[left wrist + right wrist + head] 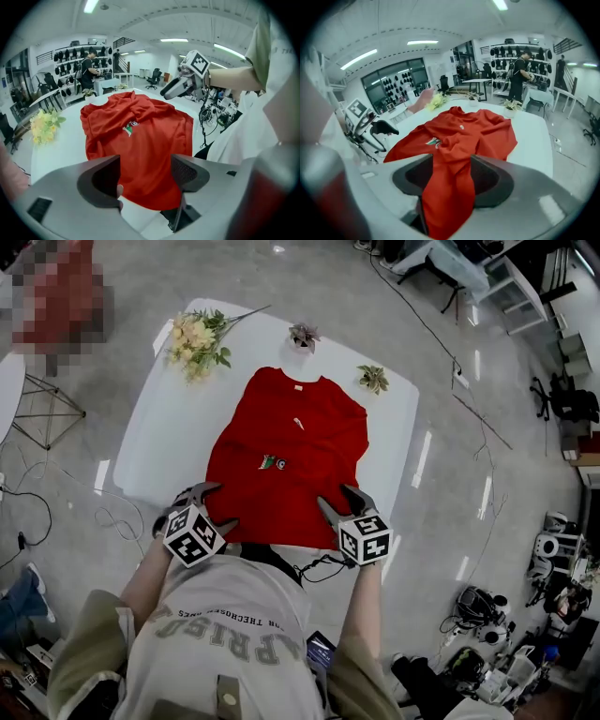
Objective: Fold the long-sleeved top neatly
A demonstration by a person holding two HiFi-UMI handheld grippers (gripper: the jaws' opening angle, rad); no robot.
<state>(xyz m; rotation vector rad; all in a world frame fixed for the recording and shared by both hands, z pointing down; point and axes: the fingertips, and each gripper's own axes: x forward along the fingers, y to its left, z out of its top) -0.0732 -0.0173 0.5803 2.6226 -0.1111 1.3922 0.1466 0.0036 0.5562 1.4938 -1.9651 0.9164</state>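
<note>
Red top (pixel 286 460), pinched in right claw (pixel 451 180)

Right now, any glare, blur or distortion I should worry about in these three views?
Head view: fisheye bend at the edges, light streaks glaring off the floor, red top sharp. Left gripper view: dark round vignette, fingers soft up close, red top in focus. Right gripper view: same vignette, left edge smeared, fingers soft.
</note>
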